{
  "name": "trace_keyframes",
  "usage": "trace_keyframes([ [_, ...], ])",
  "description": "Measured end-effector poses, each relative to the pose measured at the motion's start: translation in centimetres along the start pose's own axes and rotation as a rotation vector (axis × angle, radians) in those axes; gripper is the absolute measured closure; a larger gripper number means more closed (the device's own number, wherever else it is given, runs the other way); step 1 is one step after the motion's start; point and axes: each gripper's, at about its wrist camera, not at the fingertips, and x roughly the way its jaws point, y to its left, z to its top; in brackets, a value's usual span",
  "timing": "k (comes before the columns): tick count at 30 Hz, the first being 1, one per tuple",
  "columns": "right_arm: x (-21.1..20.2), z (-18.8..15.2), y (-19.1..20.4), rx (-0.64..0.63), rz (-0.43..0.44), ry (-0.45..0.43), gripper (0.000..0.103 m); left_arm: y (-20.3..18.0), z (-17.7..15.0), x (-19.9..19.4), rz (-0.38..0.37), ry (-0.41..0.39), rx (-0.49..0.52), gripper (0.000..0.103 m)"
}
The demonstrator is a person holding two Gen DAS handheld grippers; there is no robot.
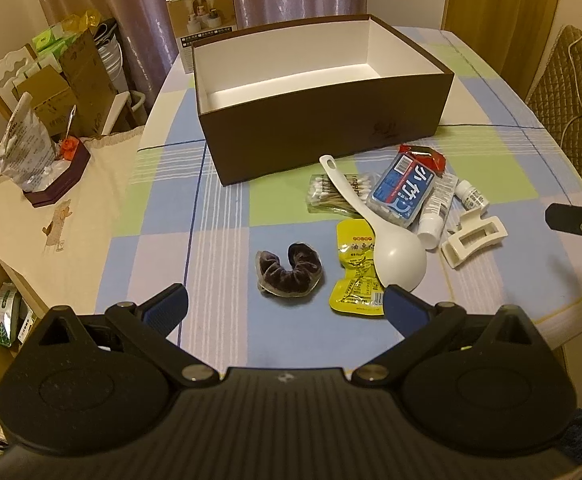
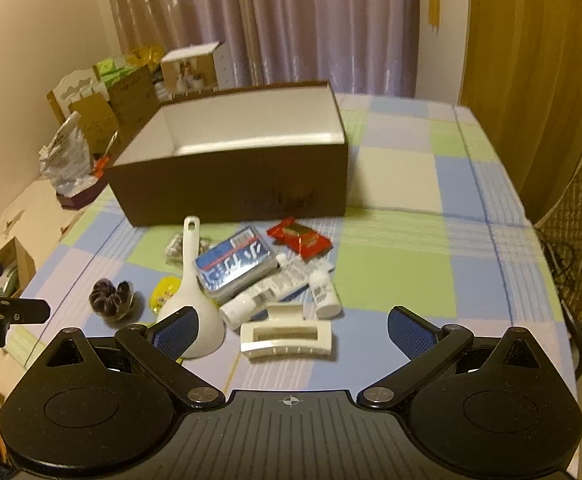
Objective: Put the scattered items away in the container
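Observation:
An open brown box (image 1: 323, 136) with a white inside stands on the checked tablecloth; it also shows in the right wrist view (image 2: 231, 184). In front of it lie a dark scrunchie (image 1: 289, 270), a yellow packet (image 1: 357, 268), a white spoon (image 1: 395, 252), cotton swabs (image 1: 331, 192), a blue pack (image 1: 405, 190), a red wrapper (image 1: 427, 156), a white tube (image 1: 435, 212), a small bottle (image 1: 471, 194) and a white hair claw (image 1: 473, 236). My left gripper (image 1: 287, 308) is open, just short of the scrunchie. My right gripper (image 2: 291, 328) is open around the hair claw (image 2: 287, 336).
A side table (image 1: 51, 208) at the left holds cartons, a plastic bag and a dark tray. A picture carton (image 1: 203, 12) stands behind the box. A quilted chair (image 1: 571, 92) is at the right. Curtains hang behind.

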Motion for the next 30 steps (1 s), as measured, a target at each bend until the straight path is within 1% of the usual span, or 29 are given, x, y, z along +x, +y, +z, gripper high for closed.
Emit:
trace_keyframes([
  [5,1.1,0.0,-1.0,0.044,0.033,0.060,0.000,0.0,0.2,0.7,0.001,0.021,-0.008,0.001],
  [10,2.6,-0.4,-1.3,0.027,0.054,0.100,0.000,0.1,0.4,1.3,-0.006,0.033,-0.011,0.001],
  [17,5.4,-1.5,-1.6,0.011,0.082,0.117,0.000,0.2,0.4,2.4,0.015,0.032,0.006,0.001],
  [25,8.3,-1.9,-2.0,0.015,0.085,0.140,0.000,0.9,0.5,4.3,0.034,0.048,-0.004,0.001],
  [30,9.9,-1.9,-1.9,0.007,0.084,0.145,0.000,1.1,0.9,5.7,0.044,0.073,-0.011,0.001],
])
